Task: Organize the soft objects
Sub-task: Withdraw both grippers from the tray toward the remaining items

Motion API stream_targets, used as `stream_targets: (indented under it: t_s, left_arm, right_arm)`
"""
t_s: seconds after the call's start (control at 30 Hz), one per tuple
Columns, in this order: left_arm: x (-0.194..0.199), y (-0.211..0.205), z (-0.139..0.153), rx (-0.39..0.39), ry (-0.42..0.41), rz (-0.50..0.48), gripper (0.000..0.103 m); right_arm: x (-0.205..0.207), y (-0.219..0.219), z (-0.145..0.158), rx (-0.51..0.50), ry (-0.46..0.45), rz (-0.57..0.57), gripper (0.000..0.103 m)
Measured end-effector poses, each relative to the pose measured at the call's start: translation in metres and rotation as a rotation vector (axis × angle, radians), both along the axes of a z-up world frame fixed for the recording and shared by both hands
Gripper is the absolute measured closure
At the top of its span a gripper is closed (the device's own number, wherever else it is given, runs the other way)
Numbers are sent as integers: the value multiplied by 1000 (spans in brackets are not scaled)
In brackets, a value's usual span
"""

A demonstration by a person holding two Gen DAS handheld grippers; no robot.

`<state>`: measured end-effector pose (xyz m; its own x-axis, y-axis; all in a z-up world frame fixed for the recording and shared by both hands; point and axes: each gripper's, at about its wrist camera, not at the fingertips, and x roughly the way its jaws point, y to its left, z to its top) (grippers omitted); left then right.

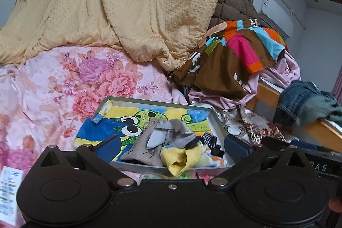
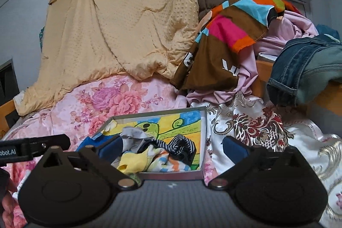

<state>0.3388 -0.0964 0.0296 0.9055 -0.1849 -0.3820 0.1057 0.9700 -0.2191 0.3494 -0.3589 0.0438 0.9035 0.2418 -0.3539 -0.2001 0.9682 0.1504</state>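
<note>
Both grippers — left (image 1: 172, 145) & right (image 2: 172, 149) — jaws spread, empty, above sock pile (image 1: 171, 146) in tray (image 1: 218, 119) on bed.

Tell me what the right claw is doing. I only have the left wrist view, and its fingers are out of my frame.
Observer: The right claw is open and holds nothing.
Operator: Where is it relative to the box?
Observer: It straddles the right wall of the box. One finger is in front of the box's inside, and the other is in front of the white-and-gold ornate cloth beside it.
Operator: The striped sock is mostly hidden for me. Is it buried?
Observer: No. The striped sock lies on the far side of the pile of small garments, and its top is uncovered.
</note>
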Motion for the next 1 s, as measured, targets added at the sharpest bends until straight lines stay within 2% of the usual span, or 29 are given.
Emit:
stream_targets:
  t_s: [0.53,0.67,1.0]
  left_arm:
    - [-84,16,-4,-10,11,-10,1]
    - [-104,25,-9,4,30,-39,1]
    - [-148,53,-23,-1,60,-38,1]
  right_arm:
    - [-92,11,-7,-57,-23,24,0]
    - [-109,14,-8,-62,-30,33,0]
    - [-146,22,-12,-50,-27,26,0]
